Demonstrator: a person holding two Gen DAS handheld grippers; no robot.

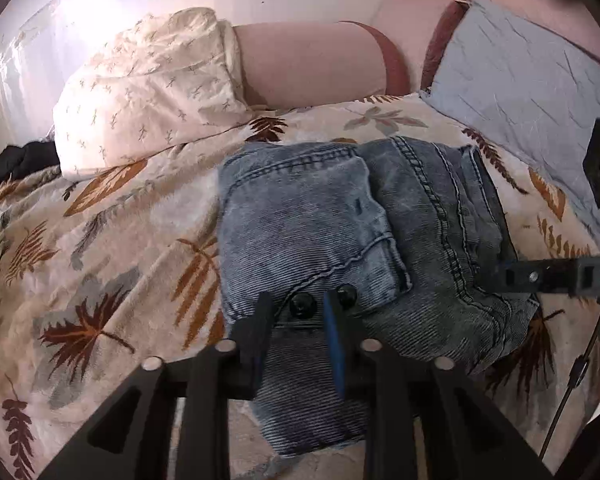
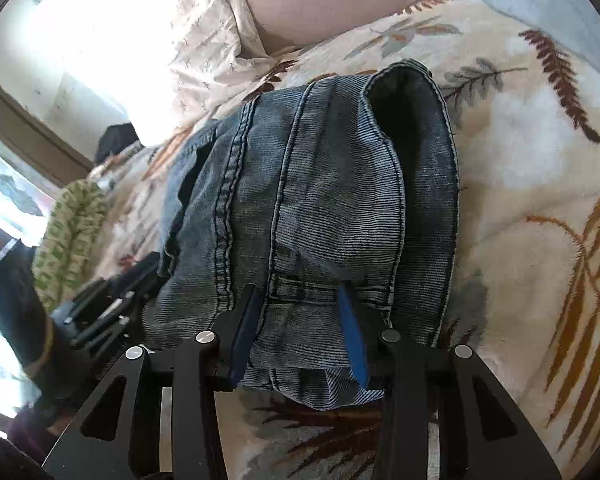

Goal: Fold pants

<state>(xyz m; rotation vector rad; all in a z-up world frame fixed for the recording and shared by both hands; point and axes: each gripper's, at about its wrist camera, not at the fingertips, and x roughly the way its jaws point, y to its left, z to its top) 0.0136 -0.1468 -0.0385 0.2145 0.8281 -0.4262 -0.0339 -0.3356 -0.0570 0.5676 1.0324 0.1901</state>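
Jeans, one pair in faded blue-grey denim, lie folded into a thick bundle on the leaf-printed blanket of a bed, its long axis running from the near edge toward the headboard. Two black buttons sit at the near end. The left gripper has its fingers spread apart over that end, gripping nothing. The right gripper also stands released, its blue-padded fingers straddling the waistband. Two pillows lean at the head: one cream patterned pillow and one pale blue pillow.
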